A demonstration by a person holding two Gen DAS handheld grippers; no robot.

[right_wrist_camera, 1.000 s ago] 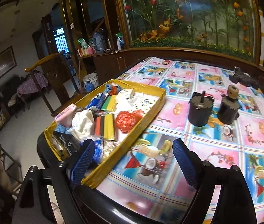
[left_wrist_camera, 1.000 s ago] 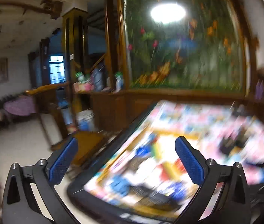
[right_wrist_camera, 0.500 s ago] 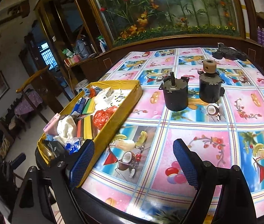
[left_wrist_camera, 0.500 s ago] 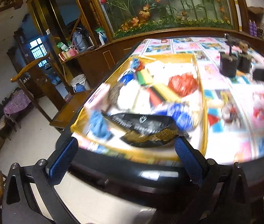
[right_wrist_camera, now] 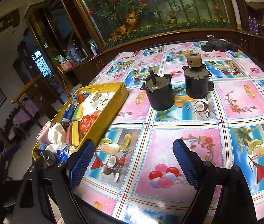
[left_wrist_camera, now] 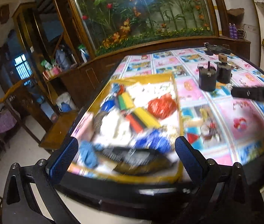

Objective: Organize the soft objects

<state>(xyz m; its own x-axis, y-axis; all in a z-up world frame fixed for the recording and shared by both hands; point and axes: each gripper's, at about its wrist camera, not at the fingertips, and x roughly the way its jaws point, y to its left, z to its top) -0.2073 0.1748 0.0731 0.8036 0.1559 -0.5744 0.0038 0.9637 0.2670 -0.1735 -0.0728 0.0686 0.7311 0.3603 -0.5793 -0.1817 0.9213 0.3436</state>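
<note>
**Both grippers empty over the table, soft stuff all piled in the yellow tray**

So from where I stood, nearest was the left gripper (left_wrist_camera: pixel 126 155), fingers spread wide with nothing between them, hanging right at the near end of the yellow tray (right_wrist_camera: pixel 113 100). The right gripper (right_wrist_camera: pixel 133 160) was also gaping and empty, over bare patterned tablecloth (right_wrist_camera: pixel 169 140) just beside the tray.

All the soft things sat inside that tray: a black pouch (right_wrist_camera: pixel 46 156) at the near end, a white cloth (right_wrist_camera: pixel 56 133), striped sponges (left_wrist_camera: pixel 141 117) and a red crinkly bag (left_wrist_camera: pixel 160 105) further in. Honestly that fit either a pile waiting to be sorted or one already gathered up, couldn't call it.

Past the tray stood two dark motors (right_wrist_camera: pixel 160 95), hard stuff, not part of this. Any pick would need a light pinch, that lot squashes
</note>
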